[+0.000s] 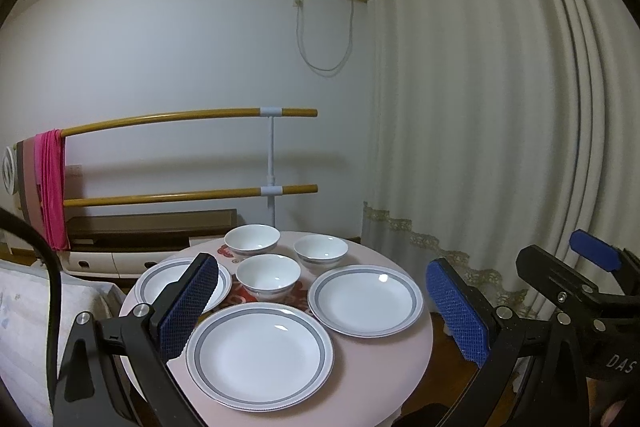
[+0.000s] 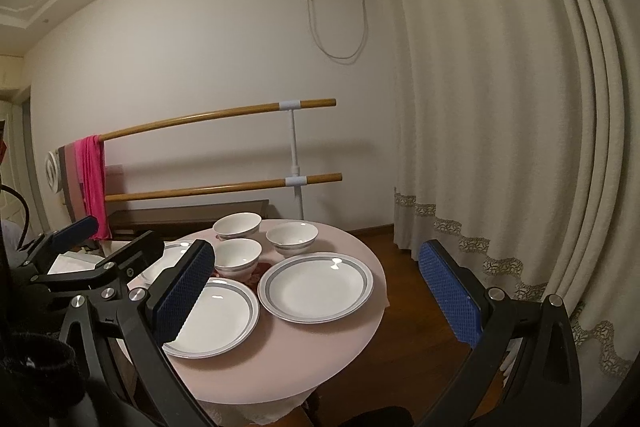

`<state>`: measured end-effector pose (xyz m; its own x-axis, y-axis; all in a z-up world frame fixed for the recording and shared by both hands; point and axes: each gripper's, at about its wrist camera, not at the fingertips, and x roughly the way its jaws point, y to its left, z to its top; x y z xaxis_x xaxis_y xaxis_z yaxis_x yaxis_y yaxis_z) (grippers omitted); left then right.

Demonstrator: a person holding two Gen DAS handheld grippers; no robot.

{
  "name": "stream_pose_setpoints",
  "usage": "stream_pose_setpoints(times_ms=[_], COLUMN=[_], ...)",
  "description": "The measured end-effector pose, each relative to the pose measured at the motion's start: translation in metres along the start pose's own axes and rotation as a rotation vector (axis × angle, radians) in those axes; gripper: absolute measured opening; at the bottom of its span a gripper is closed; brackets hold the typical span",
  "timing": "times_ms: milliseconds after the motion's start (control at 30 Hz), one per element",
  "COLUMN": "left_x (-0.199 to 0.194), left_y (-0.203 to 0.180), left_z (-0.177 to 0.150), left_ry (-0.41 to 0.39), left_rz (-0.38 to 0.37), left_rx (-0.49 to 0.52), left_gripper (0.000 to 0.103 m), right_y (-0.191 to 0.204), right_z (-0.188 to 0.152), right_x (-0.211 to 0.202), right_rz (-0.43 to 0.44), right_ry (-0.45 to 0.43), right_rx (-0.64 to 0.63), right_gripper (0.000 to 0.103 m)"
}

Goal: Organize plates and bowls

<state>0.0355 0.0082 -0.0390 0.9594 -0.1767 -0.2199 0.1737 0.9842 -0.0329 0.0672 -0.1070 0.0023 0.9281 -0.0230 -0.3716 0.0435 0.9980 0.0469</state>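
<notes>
Round pink-clothed table (image 1: pixel 384 379): three white grey-banded ceramic plates (image 1: pixel 259 355) at 9, 6, 3 o'clock; three matching bowls (image 1: pixel 268 275) toward 12. Likely glazed-slick, brittle; pinch rims. Left gripper (image 1: pixel 324 311), right gripper (image 2: pixel 316 297) jaws apart, empty.

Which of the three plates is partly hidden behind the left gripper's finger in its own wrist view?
The far left plate, beside the bowls. The near plate and right plate show completely.
</notes>
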Motion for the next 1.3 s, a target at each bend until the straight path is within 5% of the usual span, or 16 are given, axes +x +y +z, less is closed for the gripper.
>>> stream_pose_setpoints(times_ms=[1300], left_x=[-0.024], left_y=[0.031], left_z=[0.032], left_ry=[-0.016], left_rz=[-0.028], left_rx=[-0.008], left_gripper=[0.102], right_y=[0.002], right_z=[-0.002], right_x=[-0.002], right_rz=[0.007], right_ry=[-0.010], right_rx=[0.006], right_gripper=[0.103])
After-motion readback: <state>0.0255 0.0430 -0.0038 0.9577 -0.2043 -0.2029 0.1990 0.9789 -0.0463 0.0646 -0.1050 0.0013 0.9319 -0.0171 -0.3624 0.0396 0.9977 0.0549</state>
